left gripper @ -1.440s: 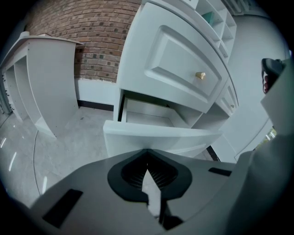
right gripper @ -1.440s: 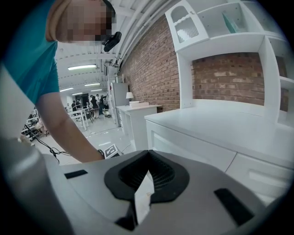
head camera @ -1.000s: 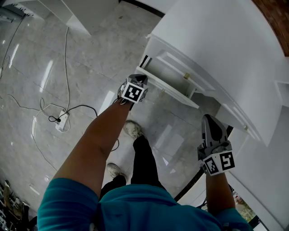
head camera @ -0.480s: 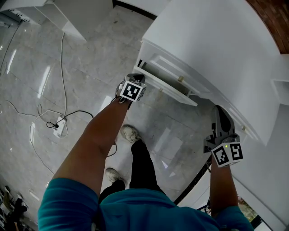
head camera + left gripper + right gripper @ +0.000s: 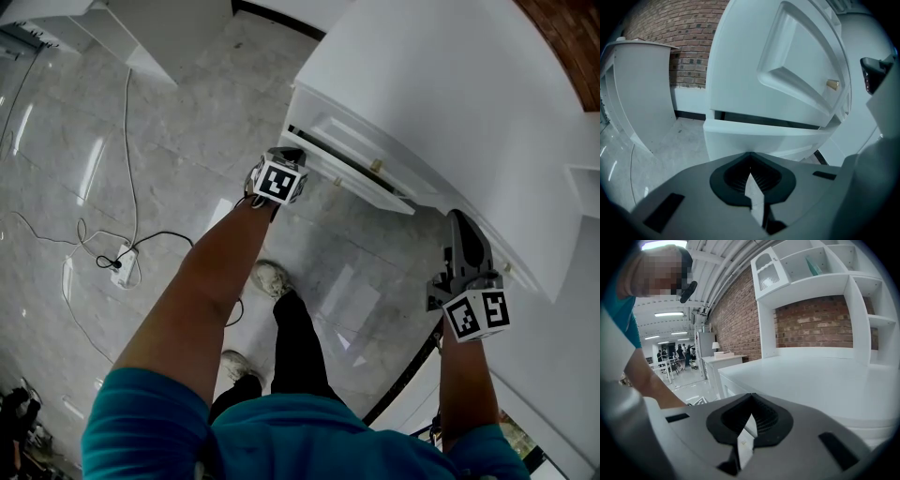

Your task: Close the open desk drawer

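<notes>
The white desk [image 5: 441,84] has a drawer [image 5: 349,161] standing out only slightly, with a thin dark gap [image 5: 764,121] left along it. A small brass knob [image 5: 832,84] shows on a recessed white panel. My left gripper [image 5: 289,155] is shut and empty, with its tips at the left end of the drawer front. In the left gripper view the shut jaws [image 5: 750,155] point at the white drawer edge [image 5: 764,136]. My right gripper [image 5: 461,223] is shut on nothing and held by the desk's front edge further right. Its own view looks over the desk top [image 5: 825,380].
Marble floor [image 5: 112,122] lies below, with a cable and power strip [image 5: 120,267] at the left. My feet [image 5: 274,277] stand close under the drawer. A white hutch with shelves [image 5: 811,273] rises on the desk against a brick wall. Another white unit [image 5: 642,89] stands left.
The drawer has slid into the desk, its opening narrowing to a thin gap. My left gripper moved forward with the drawer front. My right gripper rose a little and shifted right along the desk edge.
</notes>
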Tool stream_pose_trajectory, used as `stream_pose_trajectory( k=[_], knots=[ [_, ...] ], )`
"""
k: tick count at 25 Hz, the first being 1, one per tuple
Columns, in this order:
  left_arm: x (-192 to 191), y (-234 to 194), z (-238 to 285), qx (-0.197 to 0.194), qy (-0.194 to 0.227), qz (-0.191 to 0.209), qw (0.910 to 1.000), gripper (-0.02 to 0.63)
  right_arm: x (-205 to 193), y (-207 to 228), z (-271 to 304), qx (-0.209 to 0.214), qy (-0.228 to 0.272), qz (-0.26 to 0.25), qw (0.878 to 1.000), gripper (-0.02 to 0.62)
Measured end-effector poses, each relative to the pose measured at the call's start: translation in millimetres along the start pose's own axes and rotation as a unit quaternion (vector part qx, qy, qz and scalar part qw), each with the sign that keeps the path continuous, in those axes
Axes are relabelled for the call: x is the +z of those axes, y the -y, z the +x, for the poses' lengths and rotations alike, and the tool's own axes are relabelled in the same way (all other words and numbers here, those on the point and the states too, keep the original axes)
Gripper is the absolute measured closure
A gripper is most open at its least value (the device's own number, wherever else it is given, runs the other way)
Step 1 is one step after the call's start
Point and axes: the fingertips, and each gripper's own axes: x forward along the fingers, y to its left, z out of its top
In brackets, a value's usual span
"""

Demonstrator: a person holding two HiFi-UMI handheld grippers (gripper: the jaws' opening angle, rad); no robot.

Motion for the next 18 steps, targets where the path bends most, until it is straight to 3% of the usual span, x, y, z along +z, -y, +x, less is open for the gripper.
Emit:
stream_pose_trajectory(
  k=[8,14,18],
  knots=[
    [12,-1,11,-0.003,0.010,-0.028,0.9995,0.594,-5,1,-1,-0.002,-0.008,0.003,1.000,0.574],
    [25,-5,21,-0.006,0.032,-0.074,0.9967,0.594,-6,4,1,-0.003,-0.009,0.005,1.000,0.574],
    [24,-5,20,-0.011,0.029,-0.069,0.9971,0.594,-11,6,1,-0.006,-0.013,0.012,1.000,0.574]
  ],
)
